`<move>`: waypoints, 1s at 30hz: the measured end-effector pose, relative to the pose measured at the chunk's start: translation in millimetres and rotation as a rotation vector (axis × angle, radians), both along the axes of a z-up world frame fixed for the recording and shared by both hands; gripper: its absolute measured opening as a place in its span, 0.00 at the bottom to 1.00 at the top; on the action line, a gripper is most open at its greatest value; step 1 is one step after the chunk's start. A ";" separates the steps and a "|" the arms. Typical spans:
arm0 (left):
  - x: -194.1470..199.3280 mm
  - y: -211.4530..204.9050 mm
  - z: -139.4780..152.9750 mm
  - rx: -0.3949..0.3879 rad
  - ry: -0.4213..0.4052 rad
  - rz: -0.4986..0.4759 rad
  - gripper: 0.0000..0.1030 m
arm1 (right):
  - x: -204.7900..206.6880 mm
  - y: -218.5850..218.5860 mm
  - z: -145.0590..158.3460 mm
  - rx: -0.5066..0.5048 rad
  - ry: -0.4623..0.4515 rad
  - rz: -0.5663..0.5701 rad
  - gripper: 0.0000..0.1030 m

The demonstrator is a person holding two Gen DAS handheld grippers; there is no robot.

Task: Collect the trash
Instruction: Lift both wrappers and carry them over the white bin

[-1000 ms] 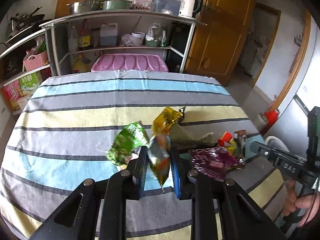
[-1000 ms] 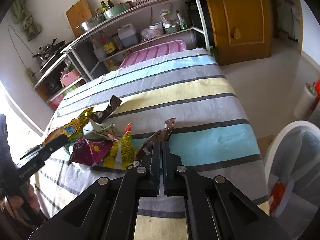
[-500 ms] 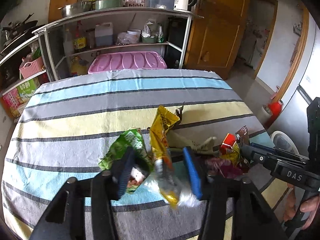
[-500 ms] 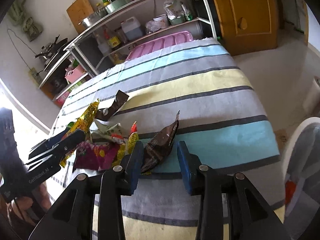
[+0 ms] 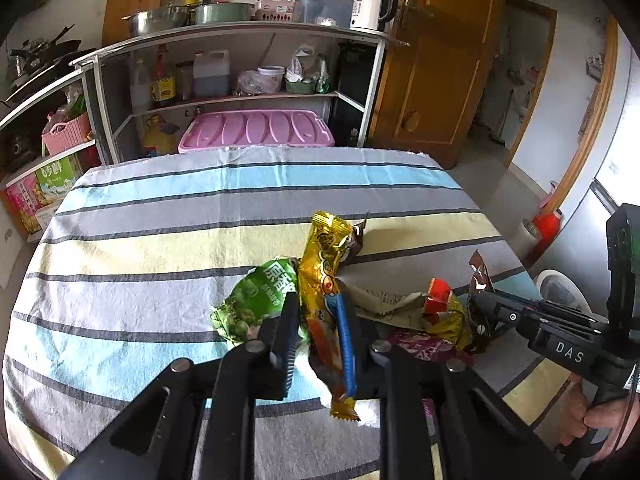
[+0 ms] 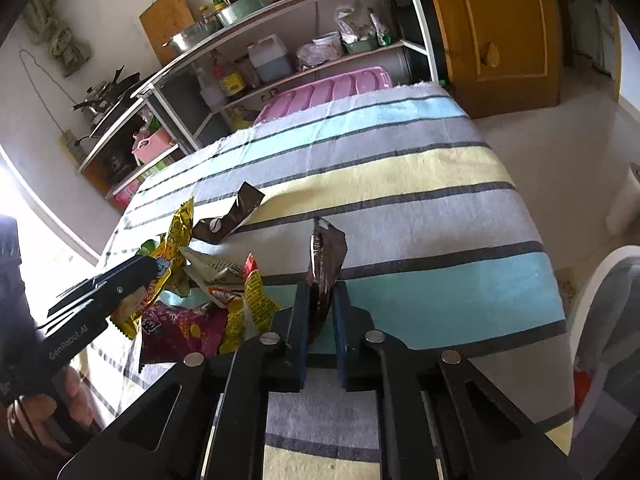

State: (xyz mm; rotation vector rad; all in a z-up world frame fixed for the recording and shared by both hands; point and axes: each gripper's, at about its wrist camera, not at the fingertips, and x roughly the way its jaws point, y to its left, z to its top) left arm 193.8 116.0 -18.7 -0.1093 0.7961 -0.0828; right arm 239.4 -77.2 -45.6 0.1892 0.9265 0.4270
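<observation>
A heap of snack wrappers lies on the striped tablecloth (image 5: 160, 248). My left gripper (image 5: 318, 312) is shut on a yellow-gold wrapper (image 5: 322, 264), which stands up between the fingers. A green pea bag (image 5: 252, 300) lies just left of it. My right gripper (image 6: 322, 300) is shut on a dark brown wrapper (image 6: 326, 254), held upright; it also shows in the left wrist view (image 5: 478, 280). Between them lie a purple wrapper (image 6: 180, 330), a yellow-red wrapper (image 6: 252, 292) and a crumpled paper wrapper (image 5: 384, 304). Another brown wrapper (image 6: 230, 220) lies further back.
A metal shelf unit (image 5: 240, 64) with bottles and pots stands behind the table, with a pink bin lid (image 5: 256, 128) at the table's far edge. A wooden door (image 5: 440, 60) is at the right. A white fan (image 6: 608, 344) stands off the table's right edge.
Half a second ago both grippers stood open around their wrappers; now both have closed on them. The right gripper's brown wrapper stands more upright.
</observation>
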 end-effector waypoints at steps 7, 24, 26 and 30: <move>-12.8 -1.9 3.3 -0.011 -0.014 -0.011 0.16 | -13.9 -14.3 13.5 0.052 -0.042 -0.020 0.08; 16.0 -5.6 -9.6 -0.008 0.064 0.050 0.64 | -22.6 -27.3 24.5 0.084 -0.059 -0.043 0.08; 19.5 -5.8 -12.3 -0.022 0.075 0.044 0.58 | -22.6 -26.9 23.5 0.083 -0.055 -0.043 0.08; 19.9 -8.9 -14.2 0.005 0.080 0.042 0.28 | -22.5 -27.6 22.8 0.084 -0.057 -0.047 0.08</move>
